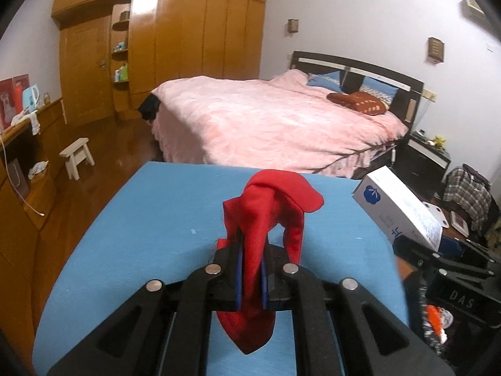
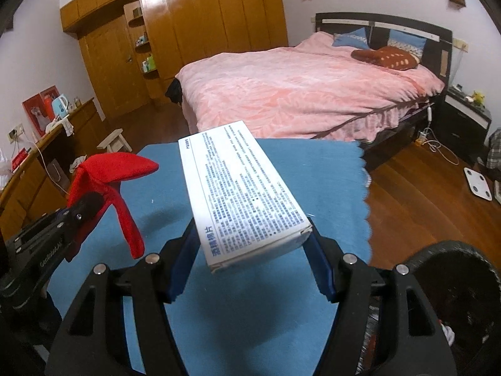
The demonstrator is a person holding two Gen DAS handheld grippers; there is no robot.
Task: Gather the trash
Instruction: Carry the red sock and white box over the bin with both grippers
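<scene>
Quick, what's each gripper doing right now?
Left gripper: shut on the red cloth, lifted above the blue mat.
Right gripper: shut on the white box.

"酒精棉片" on white box (image 2: 242, 194), "DAS" on right tool (image 1: 460, 304)

We are in a home bedroom: a wide bed (image 2: 300, 94) under a pink quilt (image 1: 269, 125), with blue pillows (image 2: 350, 38) against a dark headboard (image 1: 360, 69), fills the far side. Along the back wall we see a built-in wooden wardrobe (image 1: 188, 37) with small open shelves, and the floor is polished wood (image 2: 416, 194). A dark nightstand (image 2: 466, 119), a small white stool (image 1: 76, 156) and a bathroom scale (image 2: 477, 183) complete the domestic picture.
</scene>
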